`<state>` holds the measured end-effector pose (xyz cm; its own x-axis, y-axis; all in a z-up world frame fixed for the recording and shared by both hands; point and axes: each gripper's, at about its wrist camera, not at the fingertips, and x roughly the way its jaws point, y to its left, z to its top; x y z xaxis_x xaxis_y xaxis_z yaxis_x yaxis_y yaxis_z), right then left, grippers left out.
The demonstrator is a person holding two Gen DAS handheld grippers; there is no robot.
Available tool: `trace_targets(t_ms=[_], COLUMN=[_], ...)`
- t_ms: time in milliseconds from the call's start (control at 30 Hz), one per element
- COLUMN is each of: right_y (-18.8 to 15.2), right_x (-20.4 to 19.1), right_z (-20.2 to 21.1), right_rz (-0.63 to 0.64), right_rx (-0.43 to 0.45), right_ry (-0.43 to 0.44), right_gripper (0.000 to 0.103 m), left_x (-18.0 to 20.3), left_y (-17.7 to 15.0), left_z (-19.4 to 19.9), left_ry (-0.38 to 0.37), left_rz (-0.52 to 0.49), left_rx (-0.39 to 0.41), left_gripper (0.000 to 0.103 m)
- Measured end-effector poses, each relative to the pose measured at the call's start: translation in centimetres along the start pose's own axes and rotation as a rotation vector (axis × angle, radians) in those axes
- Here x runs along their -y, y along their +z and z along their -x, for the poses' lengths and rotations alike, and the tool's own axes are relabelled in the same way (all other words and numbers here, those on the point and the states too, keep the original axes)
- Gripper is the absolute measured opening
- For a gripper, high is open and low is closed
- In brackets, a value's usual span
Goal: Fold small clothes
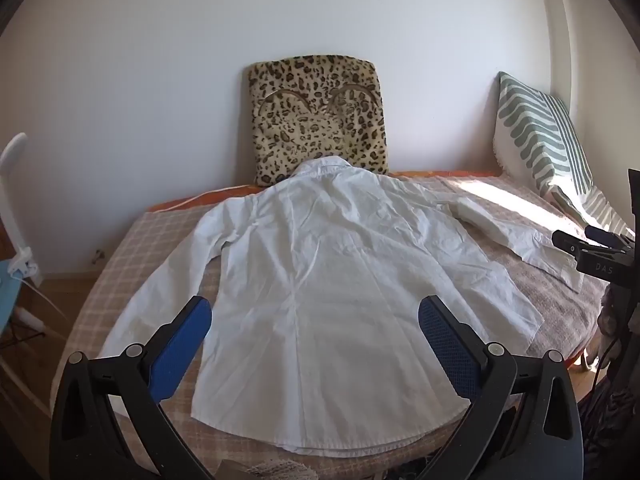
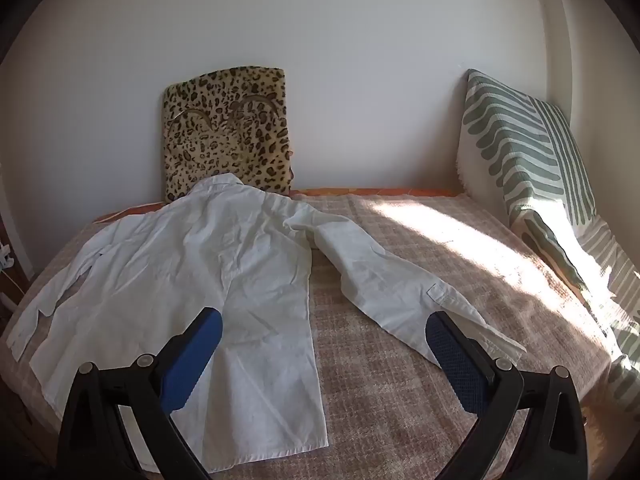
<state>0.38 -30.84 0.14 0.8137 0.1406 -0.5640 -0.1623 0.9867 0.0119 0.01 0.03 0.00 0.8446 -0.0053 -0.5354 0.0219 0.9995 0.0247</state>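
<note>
A plain white wall (image 1: 200,60) backs a bed covered with a checked blanket (image 2: 400,380). A leopard-print cushion (image 1: 316,120) leans upright against the wall, and a green-and-white striped pillow (image 2: 520,152) stands at the right end, partly in sunlight.

The white shirt (image 1: 320,280) lies spread flat on the blanket, back side up, collar touching the cushion's foot and both sleeves angled outward.

The left gripper (image 1: 314,320) hovers over the lower back of the shirt, jaws spread wide and holding nothing. Only this view shows the whole hem and a white stand on the floor at the left (image 1: 12,200) (its lower part is hard to make out).

The right gripper (image 2: 324,332) hovers near the shirt's right edge, equally wide open and empty. Its view alone shows the right sleeve (image 2: 400,288) full length, cuff near the right finger.
</note>
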Motion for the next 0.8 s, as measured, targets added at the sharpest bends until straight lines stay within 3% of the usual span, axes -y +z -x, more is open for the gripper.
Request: trace_targets(t_ms=[800], right_y=[0.2], right_x=[-0.7], right_z=[0.2], right_rz=[0.022], right_rx=[0.021], right_ry=[-0.001], right_gripper=[0.103], left_x=[-0.6], left_y=[-0.2], left_z=[-0.4], left_ry=[0.027], left_rz=[0.014], left_rx=[-0.001], left_gripper=[0.103])
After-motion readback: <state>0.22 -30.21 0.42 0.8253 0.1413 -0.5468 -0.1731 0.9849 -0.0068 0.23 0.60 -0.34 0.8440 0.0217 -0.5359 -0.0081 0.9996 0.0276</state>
